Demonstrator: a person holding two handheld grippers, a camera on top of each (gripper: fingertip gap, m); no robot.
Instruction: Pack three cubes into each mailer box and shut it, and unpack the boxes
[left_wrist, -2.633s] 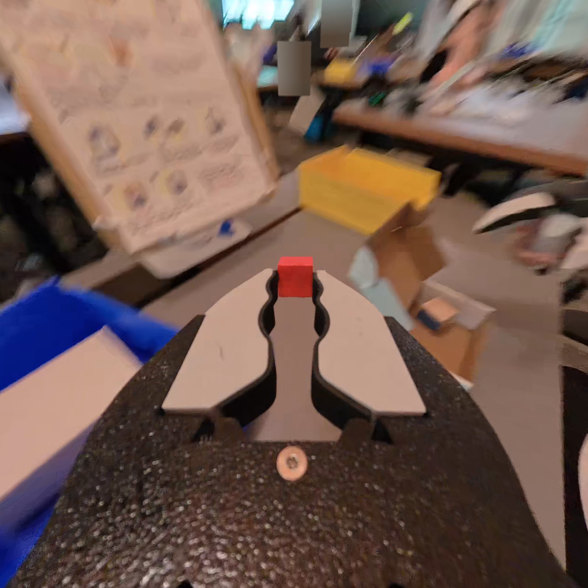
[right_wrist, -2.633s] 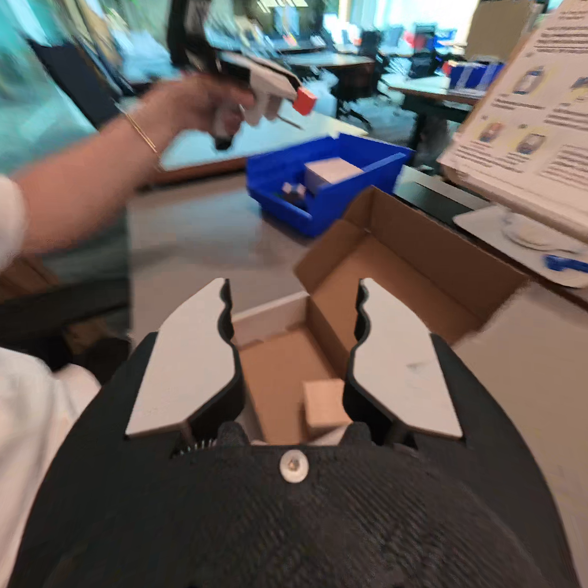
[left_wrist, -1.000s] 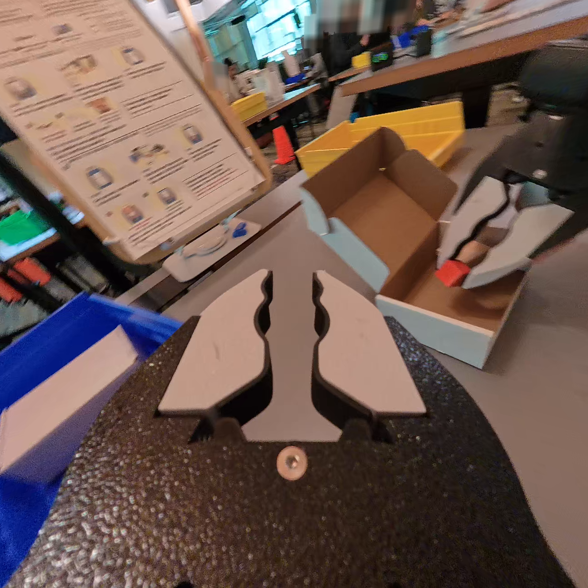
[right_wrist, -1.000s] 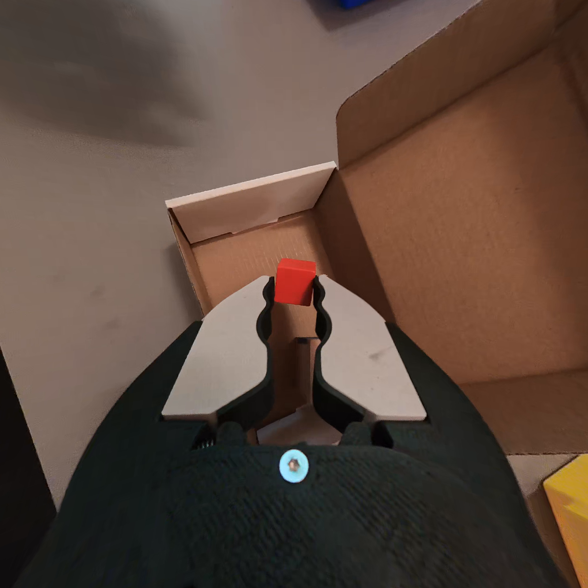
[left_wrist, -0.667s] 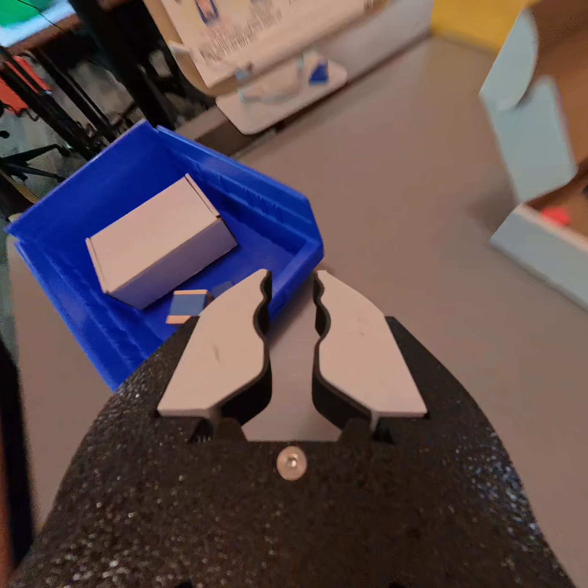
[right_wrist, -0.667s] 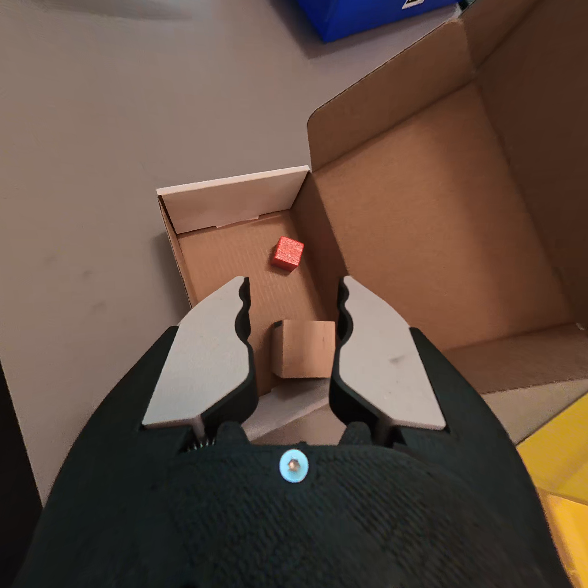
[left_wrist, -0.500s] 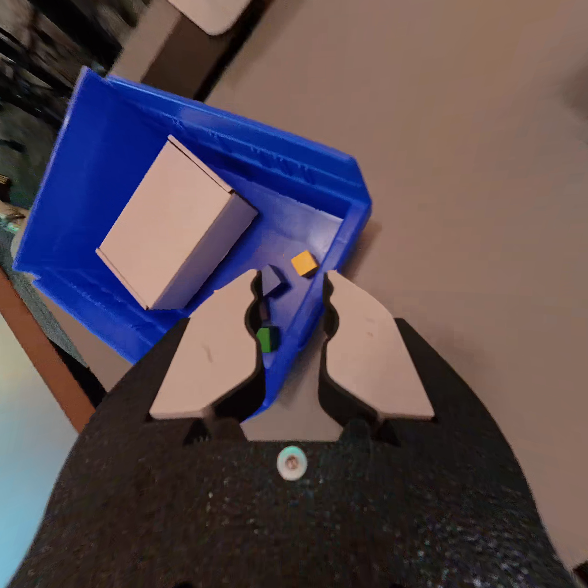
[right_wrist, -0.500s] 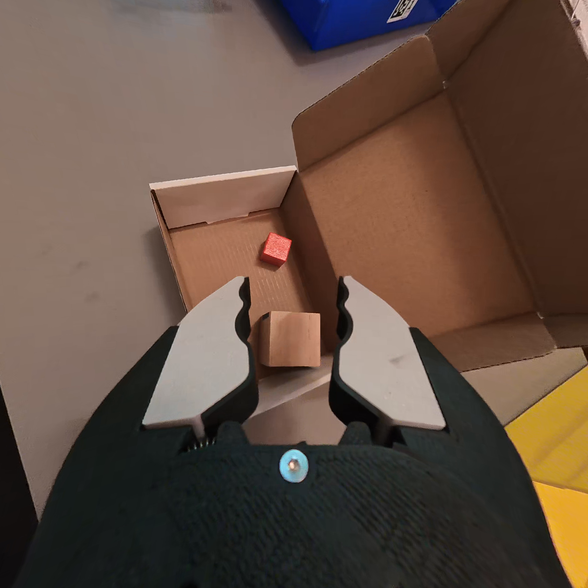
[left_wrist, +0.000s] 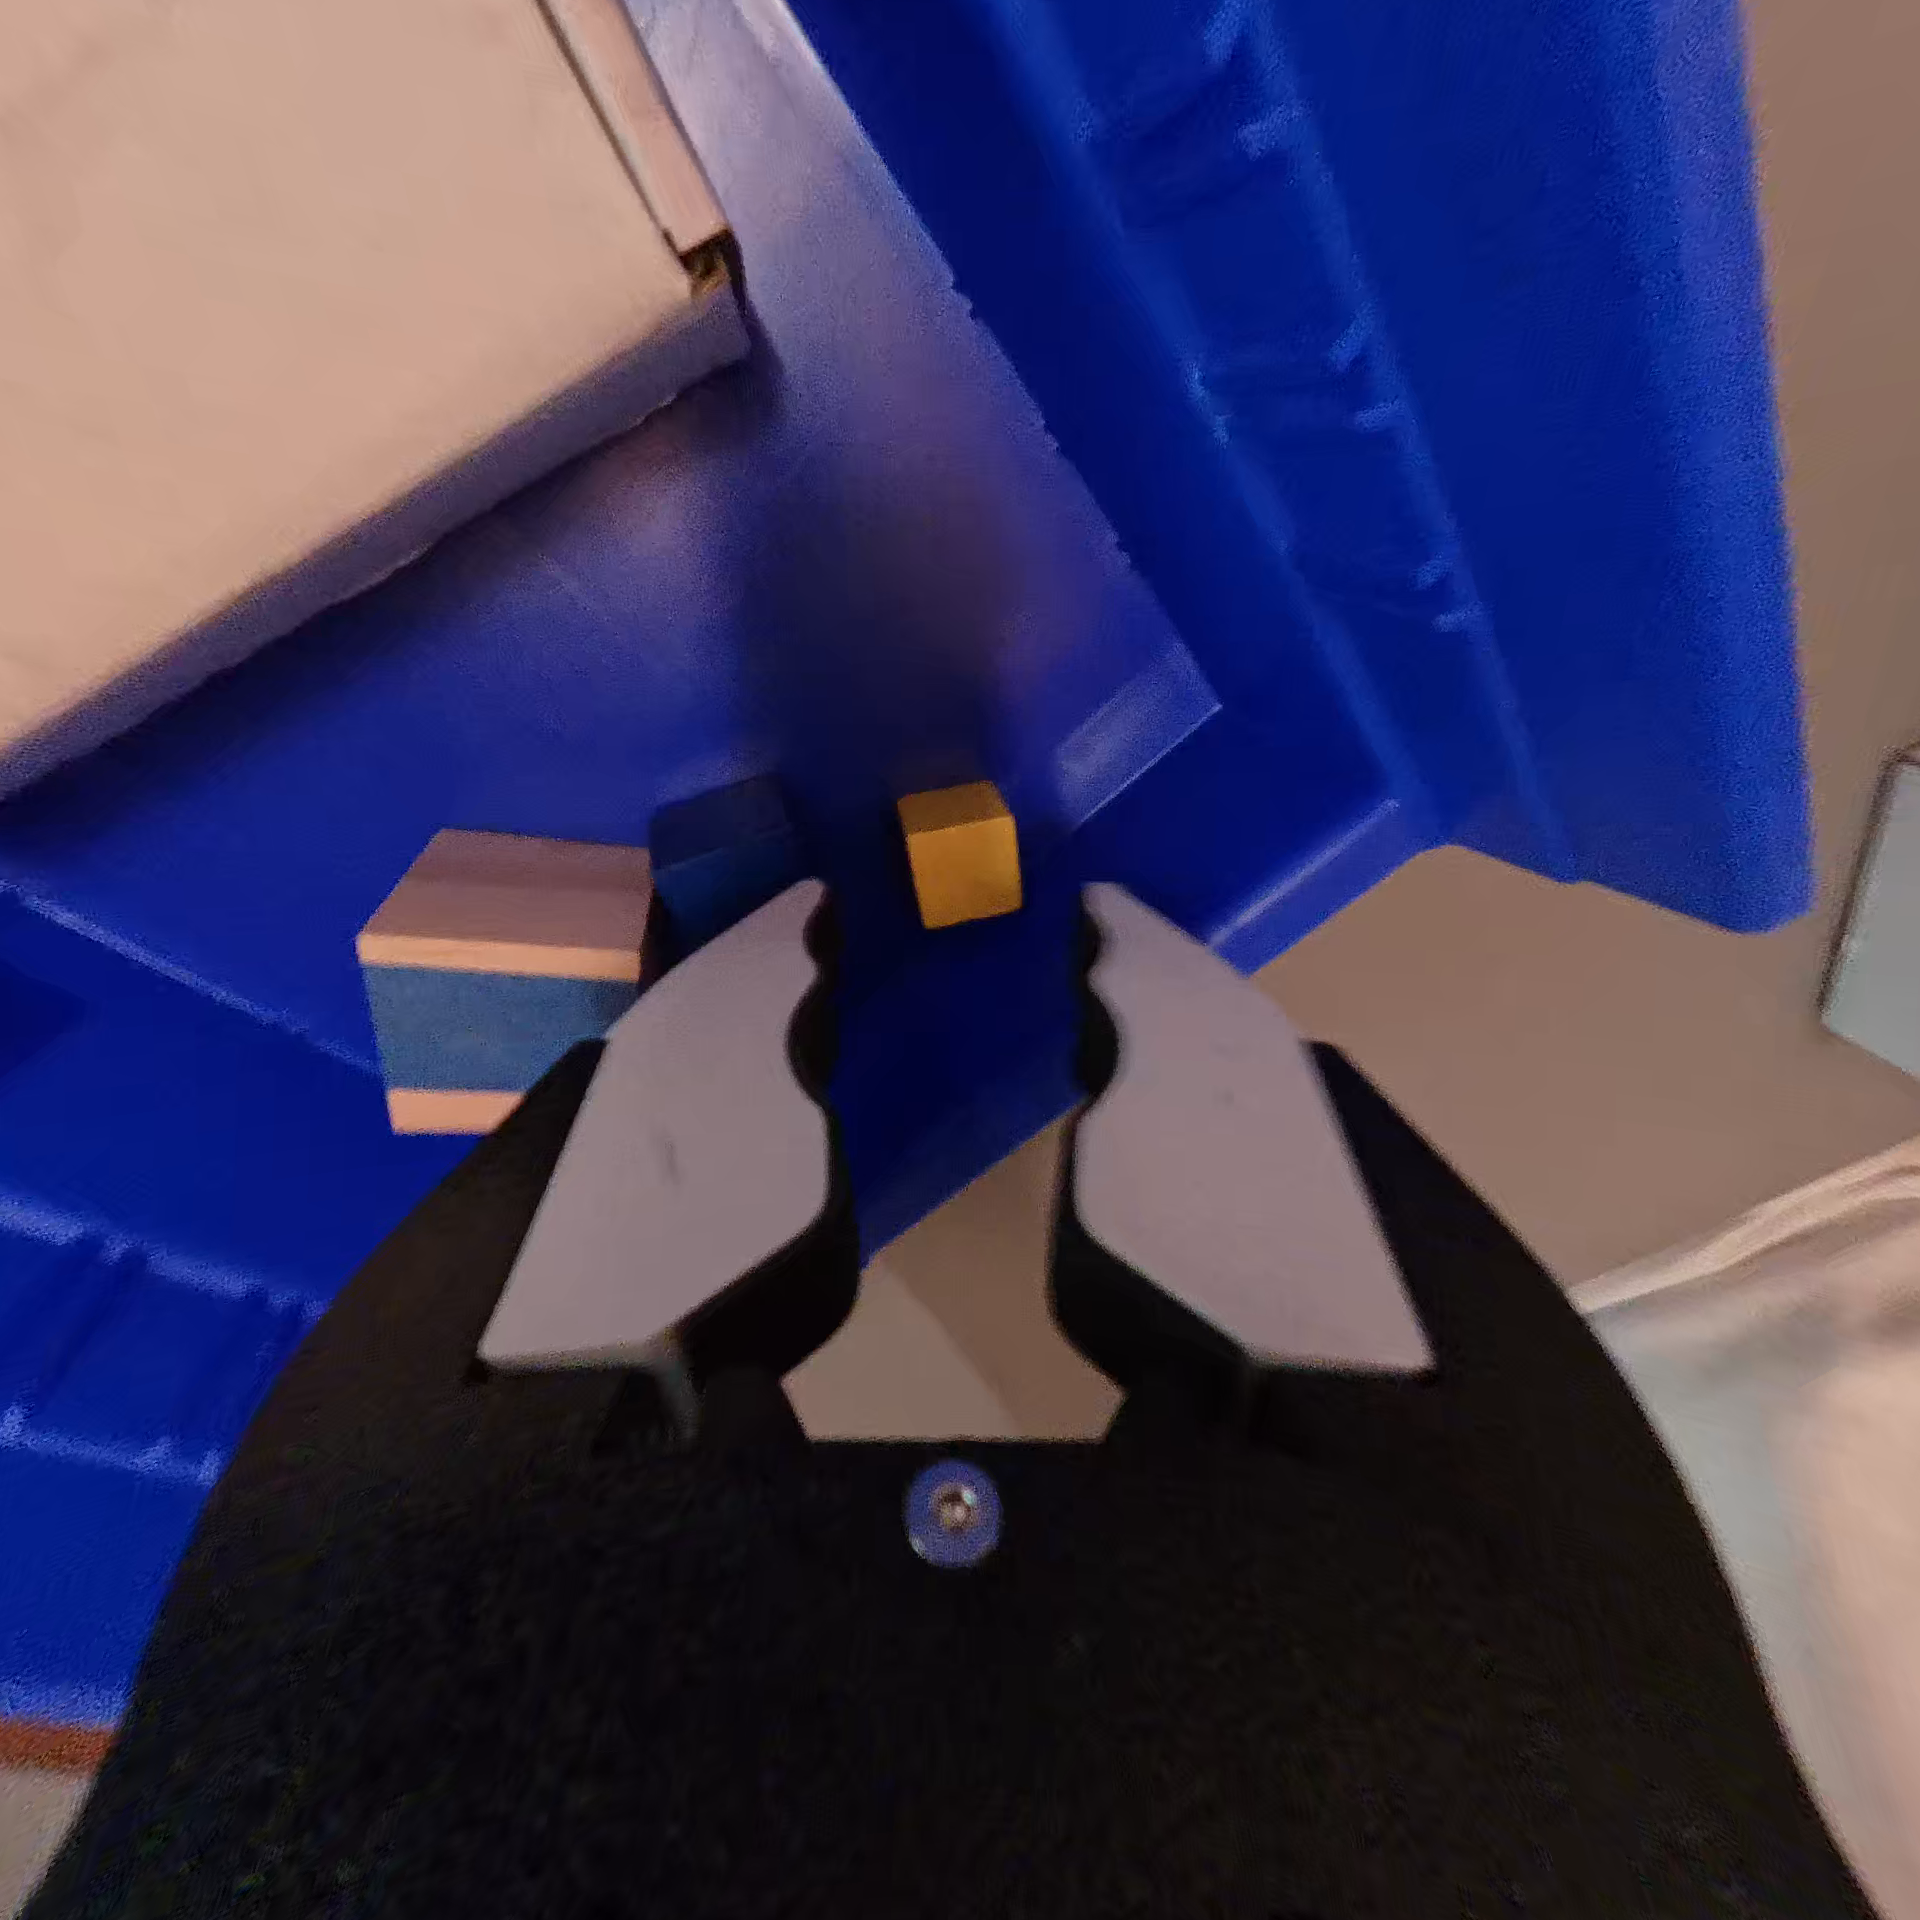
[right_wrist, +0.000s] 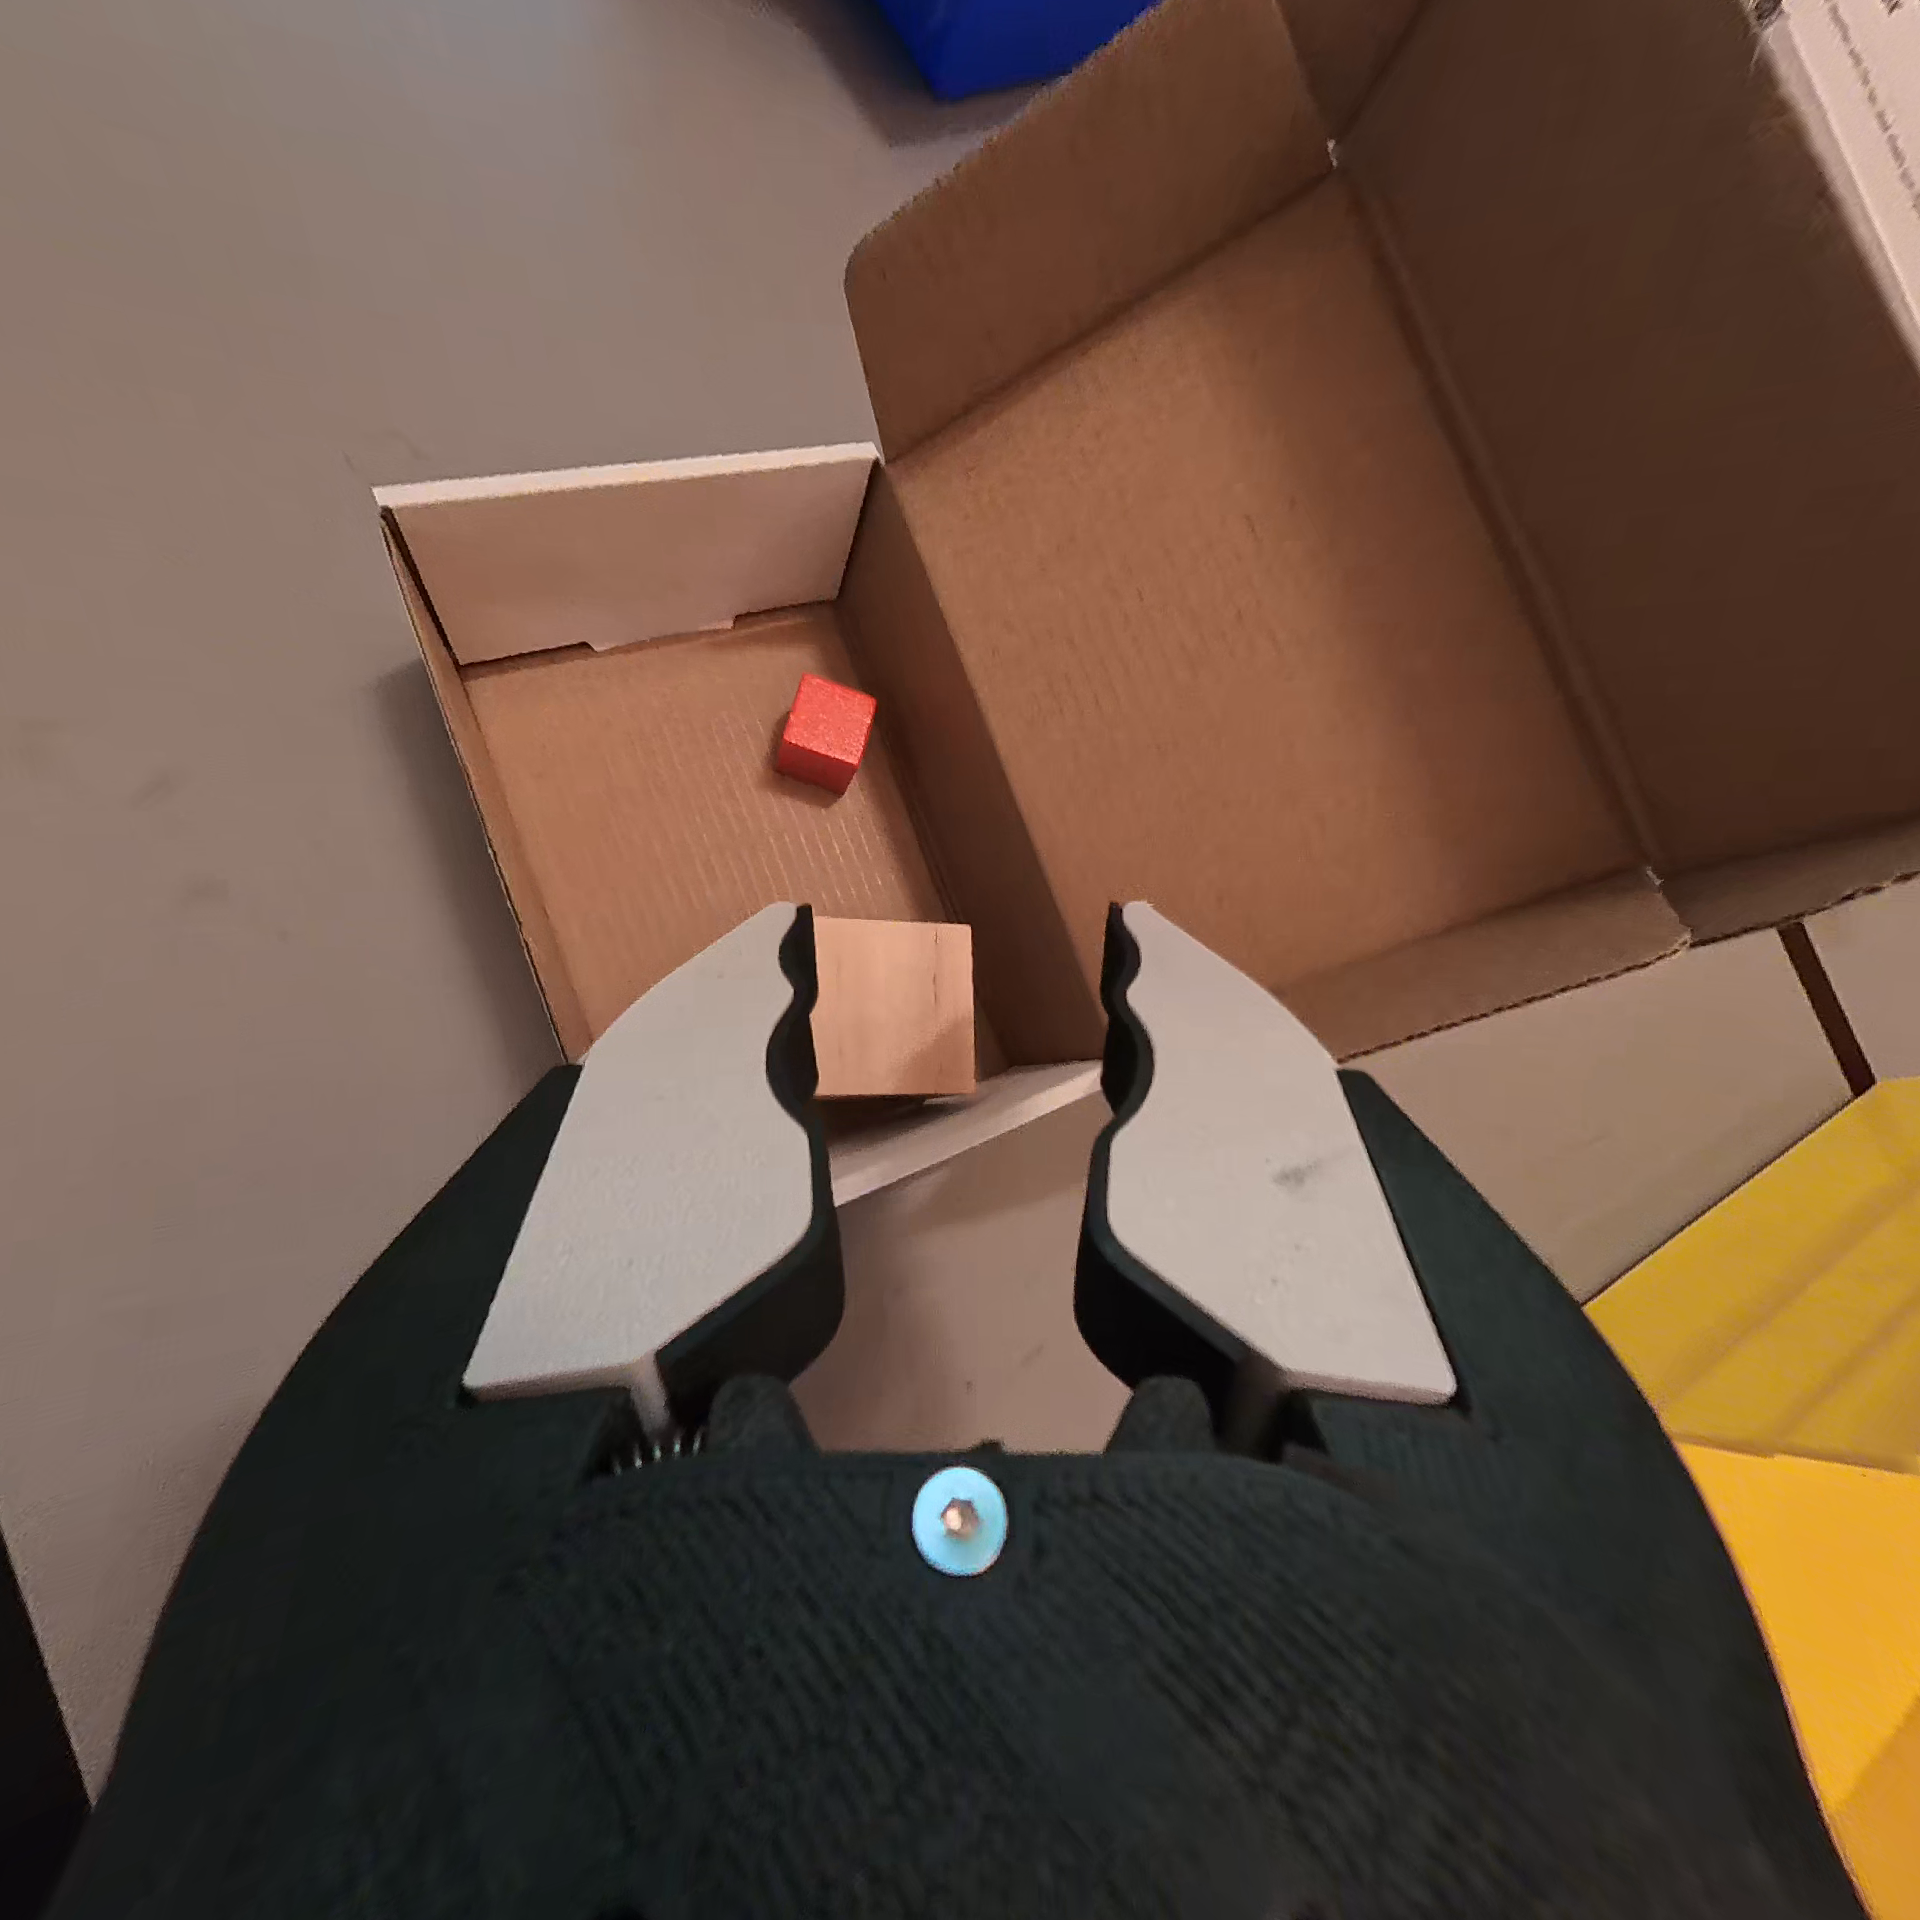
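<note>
In the left wrist view my left gripper (left_wrist: 951, 914) is open and empty, low inside the blue bin (left_wrist: 1299, 436). A small yellow cube (left_wrist: 958, 868) lies just beyond its tips, a dark blue cube (left_wrist: 722, 857) to the left, and a larger blue-and-wood cube (left_wrist: 499, 987) further left. A closed white mailer box (left_wrist: 312, 312) lies in the bin. In the right wrist view my right gripper (right_wrist: 951, 935) is open and empty above the open mailer box (right_wrist: 623, 561). Inside are a red cube (right_wrist: 826, 732) and a wooden cube (right_wrist: 894, 1008).
A yellow bin (right_wrist: 1787, 1351) stands at the lower right of the right wrist view. A corner of the blue bin (right_wrist: 997, 42) shows at the top. The box lid (right_wrist: 1299, 623) lies open to the right. Grey tabletop (right_wrist: 208, 520) surrounds the box. Tip to tip, the grippers are about 40 centimeters apart. To the wooden cube (right_wrist: 894, 1008): right tips about 4 centimeters, left tips about 35 centimeters.
My right gripper let the red cube go in the box and rose, open. My left gripper swung over to the blue bin, opened, and dropped close to the yellow cube.
</note>
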